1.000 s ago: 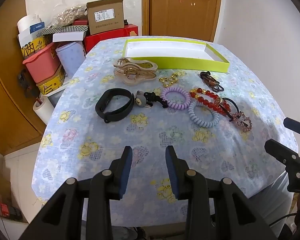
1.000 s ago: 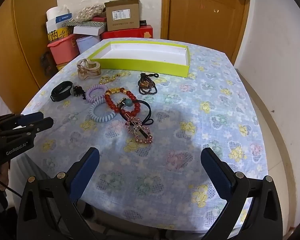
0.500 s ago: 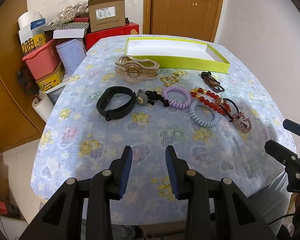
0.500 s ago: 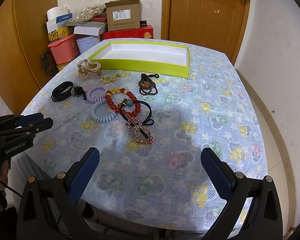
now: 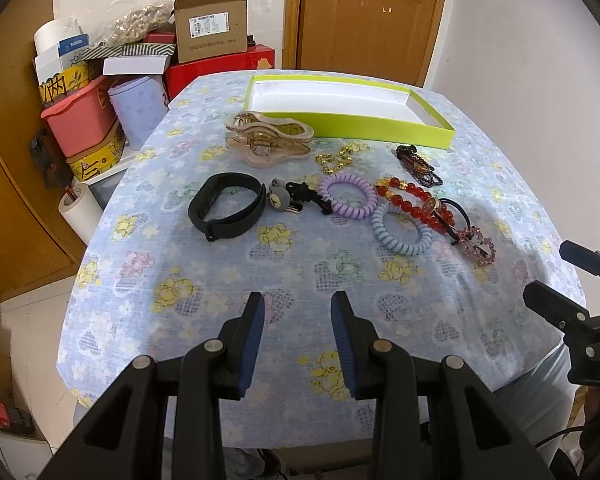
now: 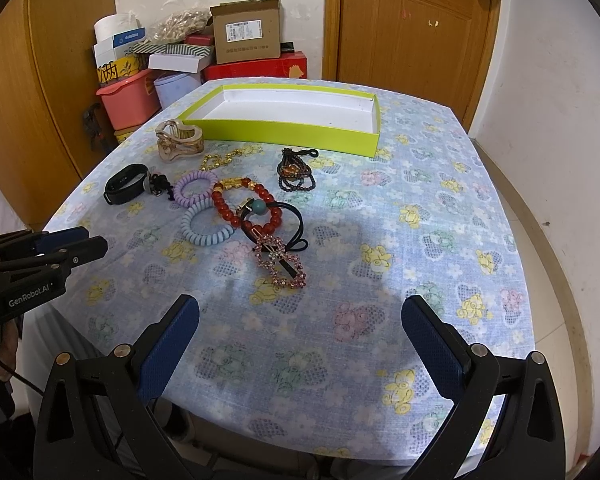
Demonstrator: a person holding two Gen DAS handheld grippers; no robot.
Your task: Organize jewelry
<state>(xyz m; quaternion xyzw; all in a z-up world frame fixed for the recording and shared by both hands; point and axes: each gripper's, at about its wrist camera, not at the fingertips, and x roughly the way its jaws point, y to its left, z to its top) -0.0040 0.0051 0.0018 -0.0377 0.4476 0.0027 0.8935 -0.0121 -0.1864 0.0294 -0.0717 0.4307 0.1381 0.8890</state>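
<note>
Jewelry lies across the floral tablecloth: a black wristband [image 5: 225,210], a beige claw clip [image 5: 269,142], a gold chain [image 5: 336,160], a purple coil tie [image 5: 347,200], a blue coil tie [image 5: 401,232], a red bead bracelet [image 6: 246,206], a dark bead string [image 6: 296,170] and a pink rhinestone clip [image 6: 281,260]. An empty lime-green tray [image 5: 356,124] stands at the far side. My left gripper [image 5: 298,316] is open with a narrow gap, empty, above the near edge. My right gripper [image 6: 300,326] is wide open and empty, short of the rhinestone clip.
Boxes, a pink tub [image 5: 80,120] and paper rolls are stacked on the floor past the table's far left corner. A wooden door [image 6: 412,36] stands behind the table. A white wall runs along the right side.
The left gripper has risen and pulled back slightly, so the table looks a little farther. The right gripper has barely moved. Nothing on the table has shifted.
</note>
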